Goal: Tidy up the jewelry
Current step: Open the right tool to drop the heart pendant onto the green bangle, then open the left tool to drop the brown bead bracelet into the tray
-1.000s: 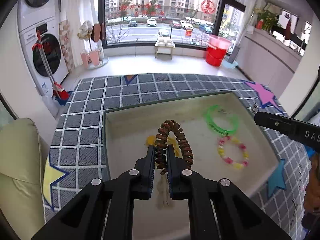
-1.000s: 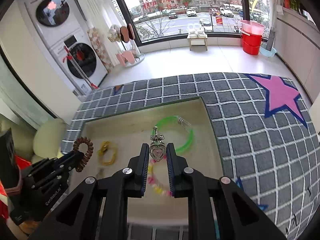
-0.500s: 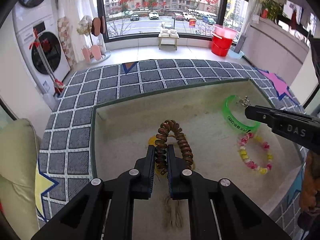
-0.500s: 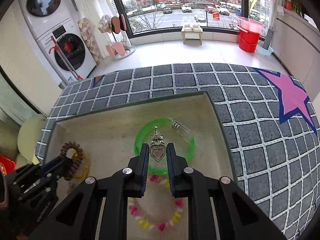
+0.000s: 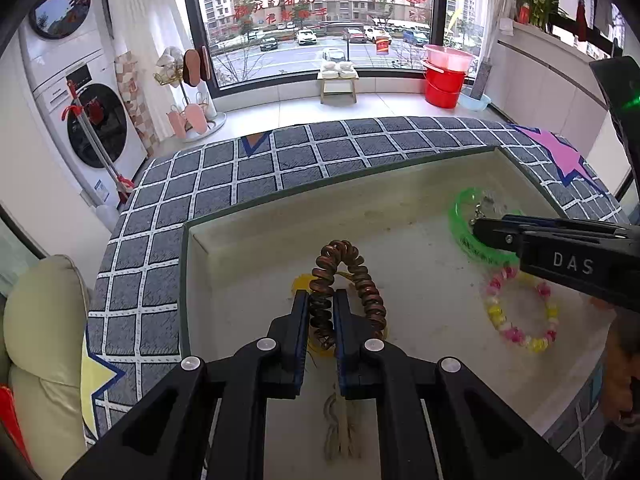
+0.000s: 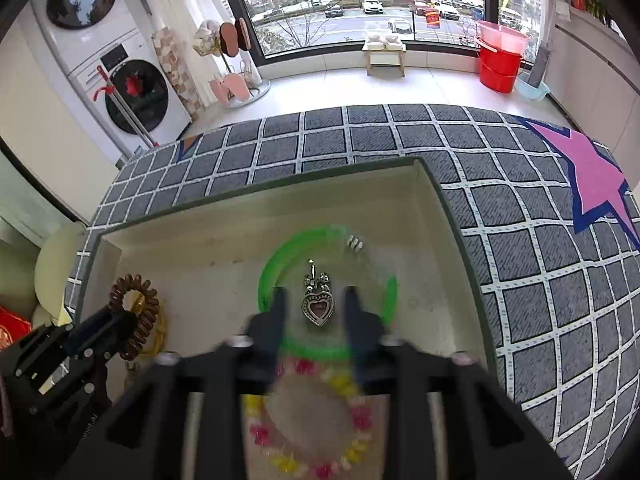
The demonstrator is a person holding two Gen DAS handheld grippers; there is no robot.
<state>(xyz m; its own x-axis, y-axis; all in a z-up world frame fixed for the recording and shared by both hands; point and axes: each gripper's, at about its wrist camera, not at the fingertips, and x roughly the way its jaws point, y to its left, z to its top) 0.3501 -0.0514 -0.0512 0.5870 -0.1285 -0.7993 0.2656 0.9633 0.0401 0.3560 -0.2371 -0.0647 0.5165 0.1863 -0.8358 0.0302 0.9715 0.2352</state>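
Both grippers have sunk toward the floor of the shallow beige tray (image 5: 256,236) since the earlier frames, and the right gripper (image 6: 316,300), which then pinched the heart pendant (image 6: 318,309), now has its jaws opening, with the pendant loose between them and no pad pressing on it. It lies, or is just dropping, inside the green bangle (image 6: 276,264) near the tray's far right corner; blur on the jaws leaves it unclear whether it has fully settled.

The left gripper (image 5: 321,304) remains clenched on one side of the brown spiral hair tie (image 5: 340,264), whose loop stands up above the jaws, low over the tray's near left part. A yellow ring-shaped piece (image 5: 298,283) lies on the tray floor directly under and behind the hair tie, partly hidden by it; a pale tasselled cord (image 5: 338,428) lies closer to the near edge, below the jaws.

Already lying in the tray: the green bangle, the pink-and-yellow beaded bracelet (image 5: 520,312) just nearer than it along the right side, the yellow piece and the cord. The tray rests on a grey checked mat (image 6: 360,136) with star patches; no jewelry is visible on the mat outside the tray.

Judged progress: late. The pendant's placement is at its release, and the hair tie looks to be the one piece not yet set down. What remains appears to be lowering and letting go of the hair tie, then lifting both grippers clear.
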